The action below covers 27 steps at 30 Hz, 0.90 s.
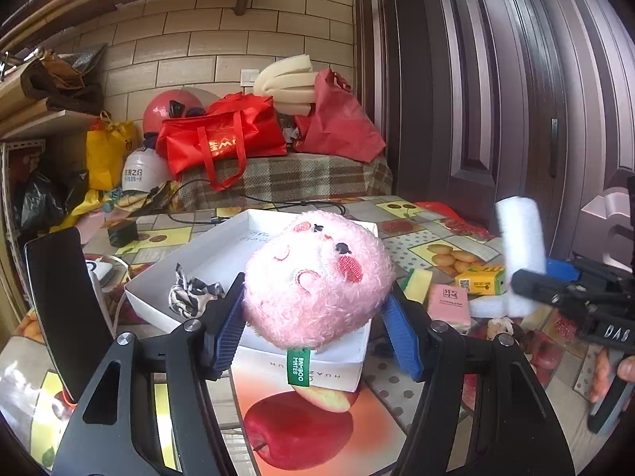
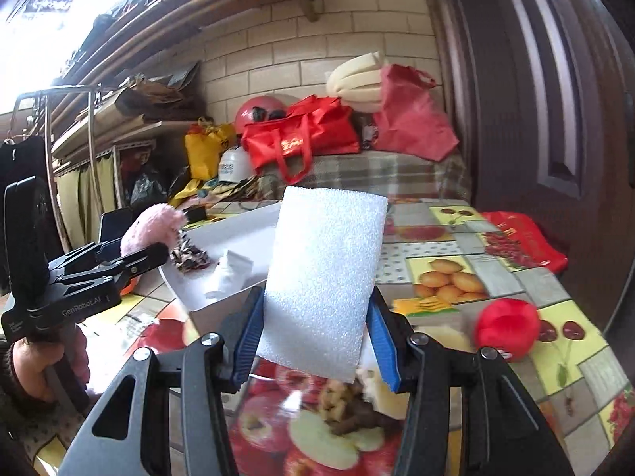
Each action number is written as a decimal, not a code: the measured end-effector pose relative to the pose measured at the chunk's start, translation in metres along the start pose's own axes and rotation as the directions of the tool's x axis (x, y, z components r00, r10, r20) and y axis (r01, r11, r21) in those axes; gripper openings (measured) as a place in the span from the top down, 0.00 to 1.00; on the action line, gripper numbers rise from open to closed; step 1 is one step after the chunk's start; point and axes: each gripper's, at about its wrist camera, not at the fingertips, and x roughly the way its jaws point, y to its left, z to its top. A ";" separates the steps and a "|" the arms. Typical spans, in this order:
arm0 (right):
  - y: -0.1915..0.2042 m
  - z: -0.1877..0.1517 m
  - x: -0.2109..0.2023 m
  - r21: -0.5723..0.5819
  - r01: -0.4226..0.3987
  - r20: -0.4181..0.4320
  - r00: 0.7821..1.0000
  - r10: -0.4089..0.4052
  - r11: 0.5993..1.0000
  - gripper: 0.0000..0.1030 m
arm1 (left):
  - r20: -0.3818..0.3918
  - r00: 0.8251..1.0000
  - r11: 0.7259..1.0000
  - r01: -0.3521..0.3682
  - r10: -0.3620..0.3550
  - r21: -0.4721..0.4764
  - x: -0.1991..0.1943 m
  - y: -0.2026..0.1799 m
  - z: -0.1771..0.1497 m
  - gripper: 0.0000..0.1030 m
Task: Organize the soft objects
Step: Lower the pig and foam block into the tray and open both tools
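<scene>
Left gripper [image 1: 317, 317] clamps the pink plush [image 1: 317, 277] mid-frame over the box [image 1: 222, 250]; right gripper [image 2: 317, 337] clamps the foam [image 2: 325, 281] centre-frame

Fuzzy pink plush toy [image 1: 317, 277], grainy white foam slab [image 2: 325, 285]

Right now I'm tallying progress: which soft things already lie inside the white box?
The zebra-print cloth and white cloth; pink plush and foam sheet remain gripped.

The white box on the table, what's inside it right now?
Inside the white box lie a black-and-white patterned cloth and a crumpled white piece. The pink plush in the left claw and the white foam in the right claw hide the rest.
</scene>
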 end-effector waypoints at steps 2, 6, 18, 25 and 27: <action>0.011 0.000 0.012 -0.019 -0.018 -0.022 1.000 0.018 1.000 0.51 | -0.001 1.000 1.000 -0.009 0.009 -0.001 0.002 0.002 0.000 0.37; 0.032 0.005 0.030 -0.055 -0.046 -0.030 0.999 0.045 0.997 0.51 | 0.009 0.999 0.999 -0.041 0.041 -0.001 0.003 0.007 0.000 0.37; 0.055 0.020 0.079 -0.001 -0.060 -0.040 0.997 0.060 0.998 0.51 | 0.002 0.986 0.985 -0.169 0.169 -0.047 0.041 0.051 0.010 0.37; 0.064 0.034 0.112 0.012 -0.030 -0.040 0.999 0.030 0.999 0.51 | -0.005 0.975 0.973 -0.222 0.222 -0.058 0.066 0.063 0.016 0.37; 0.061 0.038 0.123 0.024 -0.026 -0.052 0.998 0.027 0.999 0.51 | -0.019 0.975 0.974 -0.221 0.220 -0.059 0.077 0.067 0.019 0.37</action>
